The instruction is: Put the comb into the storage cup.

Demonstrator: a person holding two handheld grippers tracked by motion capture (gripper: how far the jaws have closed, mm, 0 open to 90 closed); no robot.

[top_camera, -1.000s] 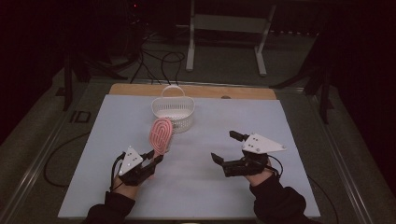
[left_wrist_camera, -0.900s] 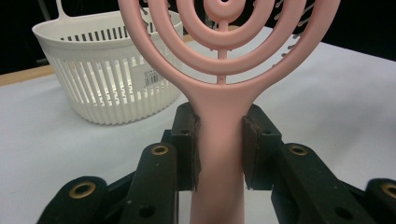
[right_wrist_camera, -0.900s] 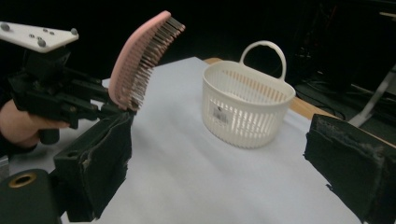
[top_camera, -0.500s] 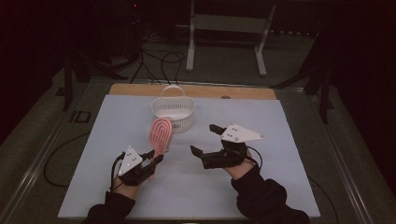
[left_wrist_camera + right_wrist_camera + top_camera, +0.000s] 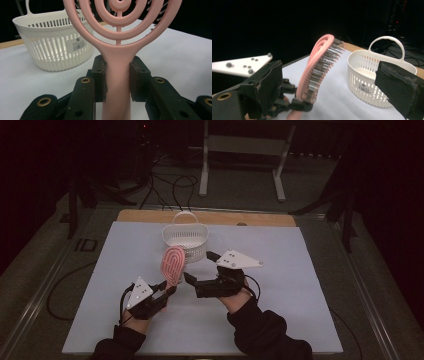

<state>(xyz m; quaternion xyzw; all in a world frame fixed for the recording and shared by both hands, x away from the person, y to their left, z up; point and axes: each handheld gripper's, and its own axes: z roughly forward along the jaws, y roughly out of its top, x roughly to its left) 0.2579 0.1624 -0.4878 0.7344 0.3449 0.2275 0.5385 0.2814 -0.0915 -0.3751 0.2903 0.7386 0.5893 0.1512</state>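
On a pale table (image 5: 300, 270), the left gripper (image 5: 159, 296) grips the handle of a pink hairbrush (image 5: 173, 264), whose oval head tilts up toward a white basket (image 5: 184, 237) near the far edge — the head sits just in front of the basket. The right gripper (image 5: 198, 270) hovers just right of the brush, jaws apart — one tip beside the basket, the other low by the handle.

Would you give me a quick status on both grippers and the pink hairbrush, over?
Left gripper shut on pink hairbrush handle, head up. Right gripper open beside the brush head, not touching. White basket behind, empty; nothing in the way.
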